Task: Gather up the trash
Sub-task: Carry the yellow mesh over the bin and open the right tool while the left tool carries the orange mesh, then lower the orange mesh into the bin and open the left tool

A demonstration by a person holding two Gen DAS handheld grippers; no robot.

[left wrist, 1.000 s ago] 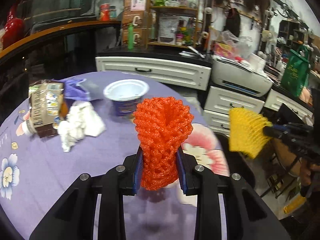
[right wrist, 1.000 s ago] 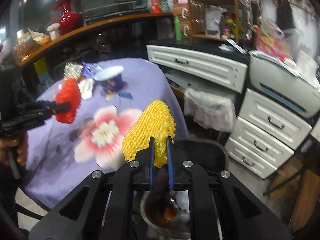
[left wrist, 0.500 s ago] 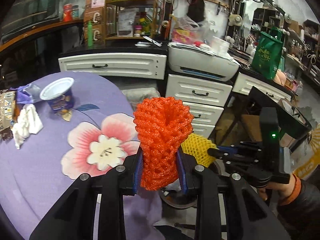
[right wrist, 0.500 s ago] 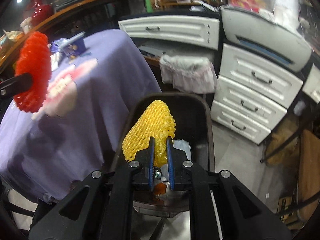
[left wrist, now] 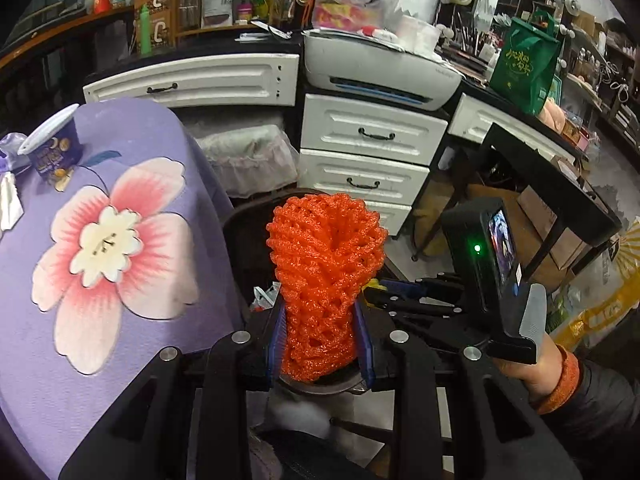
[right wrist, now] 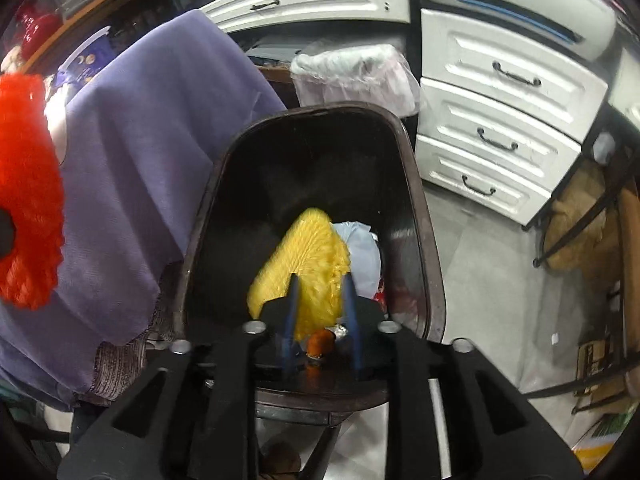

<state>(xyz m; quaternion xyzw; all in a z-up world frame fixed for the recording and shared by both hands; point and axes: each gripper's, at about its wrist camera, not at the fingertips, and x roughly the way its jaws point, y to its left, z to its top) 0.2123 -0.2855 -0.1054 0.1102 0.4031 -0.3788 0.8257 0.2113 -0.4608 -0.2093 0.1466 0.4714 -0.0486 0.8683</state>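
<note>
Cluttered shop-like room: white drawer units [right wrist: 496,92] along the back wall, a round table under a purple floral cloth [left wrist: 104,240], and a dark trash bin [right wrist: 316,184] standing just beside the table's edge.

Left gripper [left wrist: 320,340] is clenched on an orange foam net [left wrist: 324,280], held upright over the bin's near rim. Right gripper [right wrist: 320,320] has its jaws spread apart; the yellow foam net [right wrist: 304,276] sits between them, blurred, and appears released into the bin — whether it touches a pad cannot be told.

Handling judgement: both nets are very light, soft and springy, not fragile and not slippery; a pinch across the waist, as the left holds now, is adequate. Being so light, a net may cling to a pad or drift wide of the opening.

Surroundings: the bin already holds a pale plastic bag [right wrist: 360,248] and small scraps. A blue cup [left wrist: 52,148] and crumpled white paper [left wrist: 8,204] lie on the table — likely further trash. A second bin with a clear liner [right wrist: 352,72] stands behind. The two grippers are close together over the one opening; collision is the main hazard.
</note>
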